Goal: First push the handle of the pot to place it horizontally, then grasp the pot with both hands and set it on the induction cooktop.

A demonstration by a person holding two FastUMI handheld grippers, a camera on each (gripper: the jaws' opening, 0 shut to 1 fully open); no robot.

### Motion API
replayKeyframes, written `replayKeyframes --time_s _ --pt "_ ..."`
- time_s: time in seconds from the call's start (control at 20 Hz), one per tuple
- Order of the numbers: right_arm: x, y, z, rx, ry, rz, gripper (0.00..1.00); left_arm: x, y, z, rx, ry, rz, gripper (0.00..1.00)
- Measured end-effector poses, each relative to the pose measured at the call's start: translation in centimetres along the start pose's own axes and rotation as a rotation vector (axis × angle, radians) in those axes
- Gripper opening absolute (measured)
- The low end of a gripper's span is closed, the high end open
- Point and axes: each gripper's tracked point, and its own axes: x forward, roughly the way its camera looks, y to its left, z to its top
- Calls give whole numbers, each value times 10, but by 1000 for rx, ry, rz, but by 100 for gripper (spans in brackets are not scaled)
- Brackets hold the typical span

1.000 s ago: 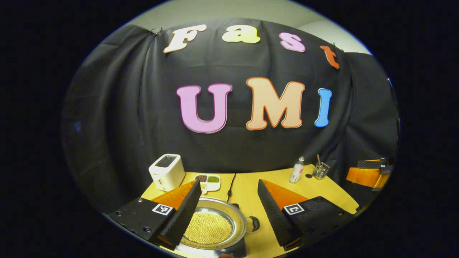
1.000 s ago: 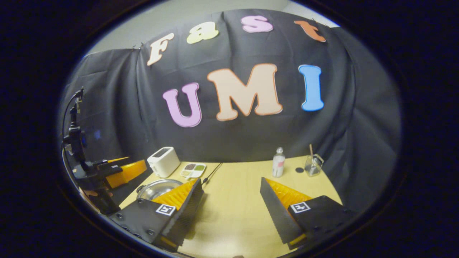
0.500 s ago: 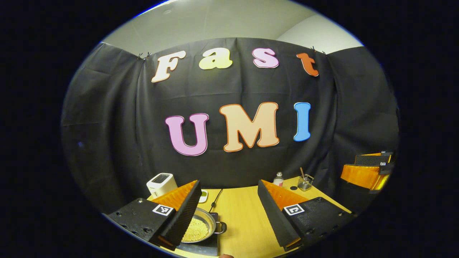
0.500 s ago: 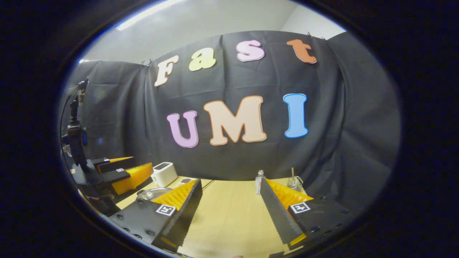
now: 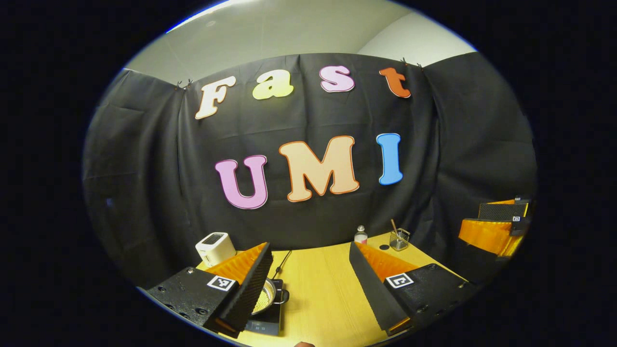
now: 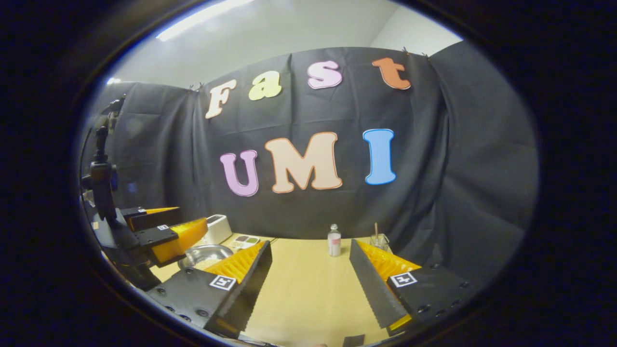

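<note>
Two claws are mine. My left gripper (image 5: 308,284) is spread wide above the yellow table (image 5: 328,294) and grips nothing. My right gripper (image 6: 311,284) is spread wide too, with nothing between its fingers. The pot (image 5: 268,295) sits on the induction cooktop (image 5: 266,322), near the white toaster (image 5: 215,247).

Left claw (image 5: 308,284): fingers spread wide apart, nothing between them, held level above the tabletop (image 5: 323,294). Right claw (image 6: 311,284): fingers likewise spread wide, gripping nothing, level, raised off the tabletop, beside the left claw.
</note>
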Motion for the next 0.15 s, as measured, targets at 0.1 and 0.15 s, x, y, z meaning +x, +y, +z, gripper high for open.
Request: replayKeyframes --time_s 0.1,0.15 --pt "-7 -2 2 0 -5 -5 92 -6 1 -3 1 8 7 98" --pt "-9 -3 3 3 -8 -5 92 -6 2 -6 3 12 12 98"
